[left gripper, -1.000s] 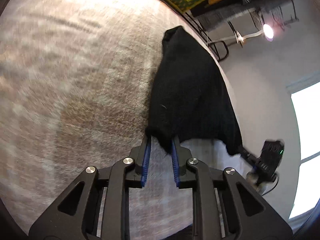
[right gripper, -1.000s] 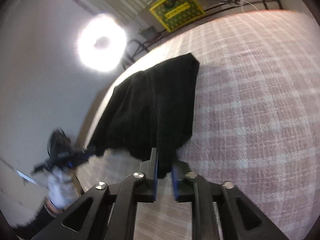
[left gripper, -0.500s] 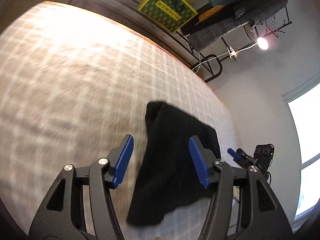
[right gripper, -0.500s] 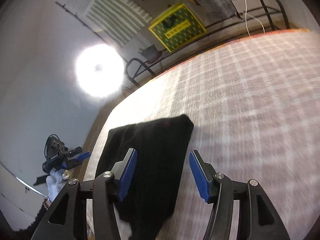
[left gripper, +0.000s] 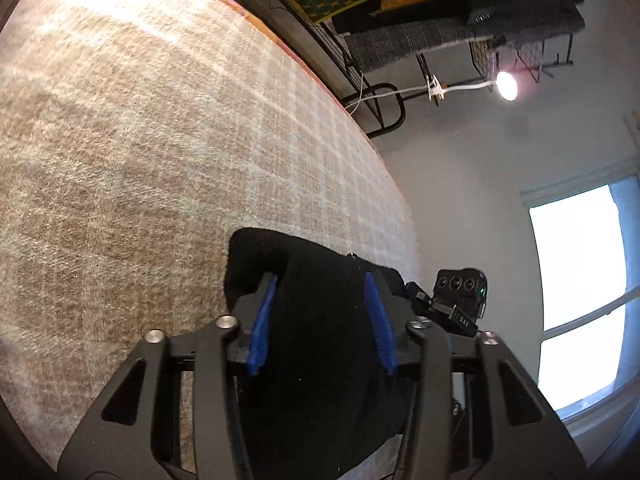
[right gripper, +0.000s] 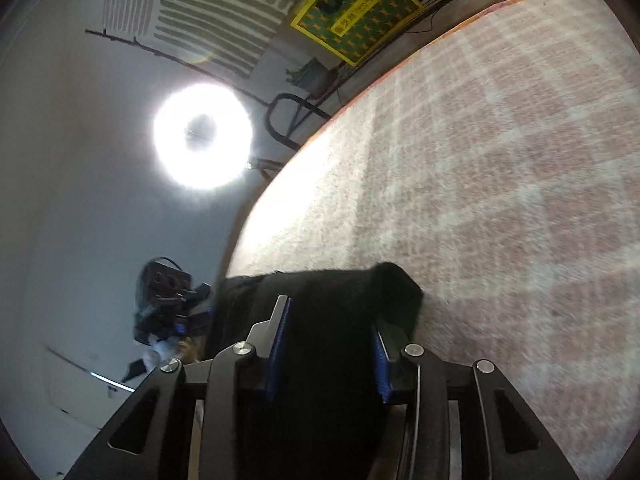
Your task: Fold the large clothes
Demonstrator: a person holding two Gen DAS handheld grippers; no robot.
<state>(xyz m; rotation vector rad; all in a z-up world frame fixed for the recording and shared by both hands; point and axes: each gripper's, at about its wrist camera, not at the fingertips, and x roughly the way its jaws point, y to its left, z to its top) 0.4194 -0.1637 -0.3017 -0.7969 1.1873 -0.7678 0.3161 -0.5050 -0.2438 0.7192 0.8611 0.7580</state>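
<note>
Surface: a large checked pink-and-cream woven table covering (left gripper: 168, 168) filled most of both views, its orange edge running along the far side.
Garment: a folded black knit garment (left gripper: 320, 344) lay at the near edge of the covering, one corner bulging up to the far left.
Left gripper (left gripper: 322, 304): black frame with blue pads, jaws apart and closing, the garment lying between them; whether the pads pressed it could not be told.
Right gripper (right gripper: 330, 334): the same, jaws apart and closing over the garment's near right corner.
Background: a round ring light (right gripper: 203, 136) glowed on the far left, a yellow-and-green patterned mat (right gripper: 354, 8) leaned beyond the table.
</note>
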